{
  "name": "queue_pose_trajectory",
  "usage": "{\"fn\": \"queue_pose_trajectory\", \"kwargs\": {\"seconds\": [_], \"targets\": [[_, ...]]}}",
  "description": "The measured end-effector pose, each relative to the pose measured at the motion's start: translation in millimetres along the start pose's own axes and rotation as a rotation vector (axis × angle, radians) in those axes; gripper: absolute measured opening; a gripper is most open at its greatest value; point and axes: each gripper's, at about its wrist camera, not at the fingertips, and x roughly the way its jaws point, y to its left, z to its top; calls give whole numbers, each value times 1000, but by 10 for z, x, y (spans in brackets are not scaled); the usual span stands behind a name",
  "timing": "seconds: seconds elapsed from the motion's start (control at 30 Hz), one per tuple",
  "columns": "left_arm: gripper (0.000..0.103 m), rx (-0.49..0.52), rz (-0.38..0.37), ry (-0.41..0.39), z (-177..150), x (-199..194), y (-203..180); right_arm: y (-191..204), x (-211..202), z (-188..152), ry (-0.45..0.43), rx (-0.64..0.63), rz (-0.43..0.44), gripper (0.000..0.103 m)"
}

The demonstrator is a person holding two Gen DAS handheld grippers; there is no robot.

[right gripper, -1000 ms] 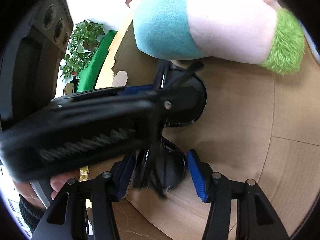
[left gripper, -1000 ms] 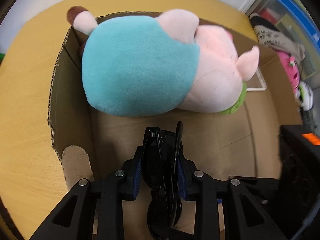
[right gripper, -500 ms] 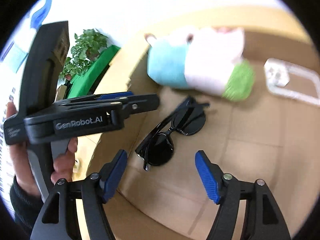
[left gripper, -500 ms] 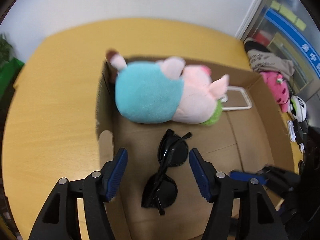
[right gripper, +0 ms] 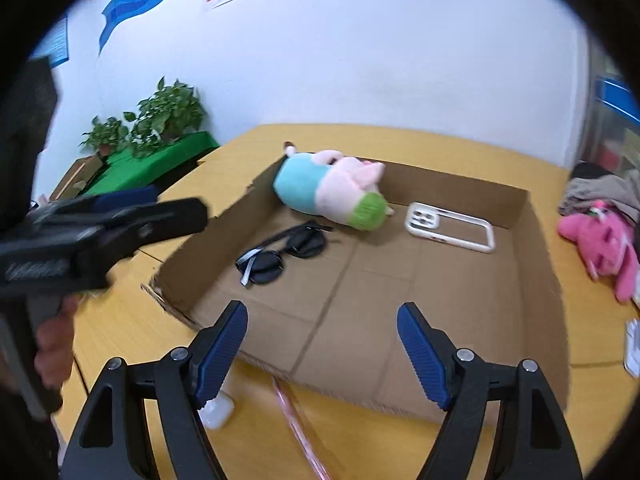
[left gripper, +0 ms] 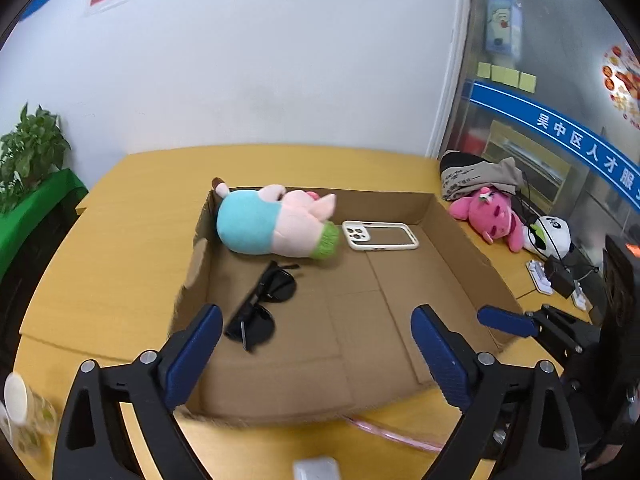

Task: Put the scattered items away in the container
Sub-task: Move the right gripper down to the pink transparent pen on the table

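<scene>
On the yellow tabletop, a shallow cardboard box holds three items. Left to right: black sunglasses, folded, near the box's left wall; plush toy, teal and pink with a green end, on its side against the far left corner; white phone case, flat by the far wall. Left gripper: jaws just opened wide, nothing between them, above the box's near edge. Right gripper: jaws likewise just spread, empty, over the near edge. Pink plush lies outside, at the tabletop's right edge.
</scene>
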Motion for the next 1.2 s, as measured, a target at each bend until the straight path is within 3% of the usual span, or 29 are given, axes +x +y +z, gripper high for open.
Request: {"fn": "queue_pose_trajectory", "kwargs": {"seconds": [0.1,0.27,0.8,1.03,1.2], "targets": [[98,9,12,-21,-133,-115,-165,-95,-275,-90,-6,2,-32,77],[100,-11,22,-58,-254,-225,-302,-183,-368,-213,-20,0,-57,77],[100,-5,20,-17,-405,-161,-427,-279,-449,-347,-25,-3,-52,77],[100,17,12,-3,-452,0,-374,-291,-404,-372,-15,3,-49,77],[100,18,42,38,-525,340,-113,-360,-281,-400,-18,17,-57,77]]}}
